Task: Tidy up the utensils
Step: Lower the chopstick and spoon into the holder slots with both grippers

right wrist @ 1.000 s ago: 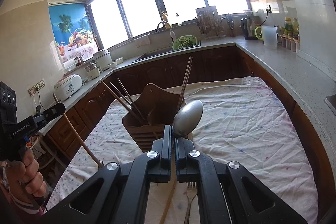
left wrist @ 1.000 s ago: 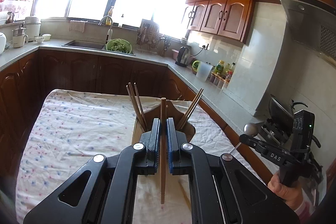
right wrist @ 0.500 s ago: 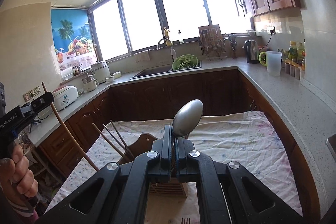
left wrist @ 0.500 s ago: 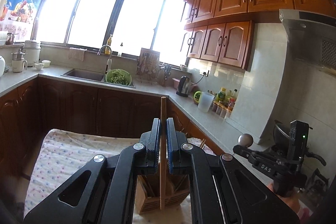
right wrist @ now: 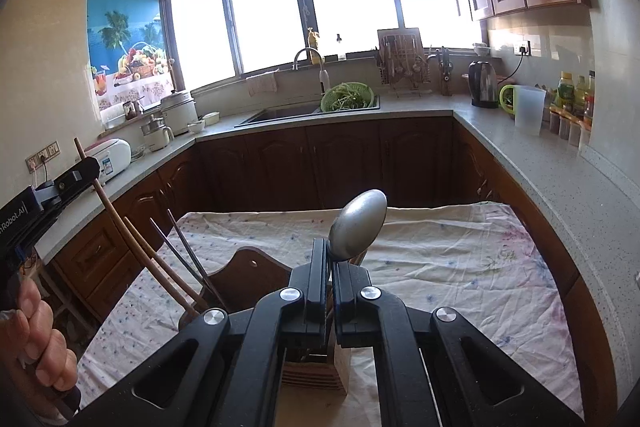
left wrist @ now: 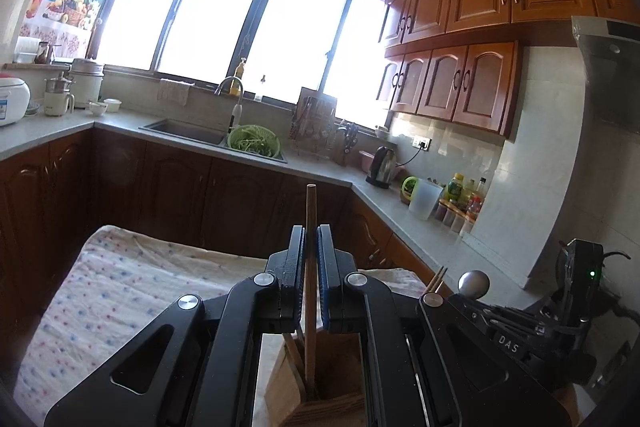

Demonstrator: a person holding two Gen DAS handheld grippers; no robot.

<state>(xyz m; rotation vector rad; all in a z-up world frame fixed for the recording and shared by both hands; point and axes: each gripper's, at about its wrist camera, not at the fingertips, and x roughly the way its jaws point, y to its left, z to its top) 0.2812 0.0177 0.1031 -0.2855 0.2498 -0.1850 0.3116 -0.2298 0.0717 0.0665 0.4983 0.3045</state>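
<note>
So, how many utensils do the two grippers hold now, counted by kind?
wooden chopstick: 1, in the left gripper
metal spoon: 1, in the right gripper
Total: 2

I see dotted cloth (right wrist: 440, 259) on table; colander (right wrist: 347, 98) of greens by sink (right wrist: 280, 115); kettle (right wrist: 483, 85), jug (right wrist: 528, 109), rice cooker (right wrist: 112, 155) on counter (right wrist: 580, 179).

Counts:
- one wooden utensil holder (right wrist: 256, 269), lower centre, right wrist view;
- one spoon (right wrist: 358, 225), centre;
- one held wooden chopstick (left wrist: 310, 267);
- three more sticks (right wrist: 180, 259) in holder, lower left;
- two grippers.
</note>
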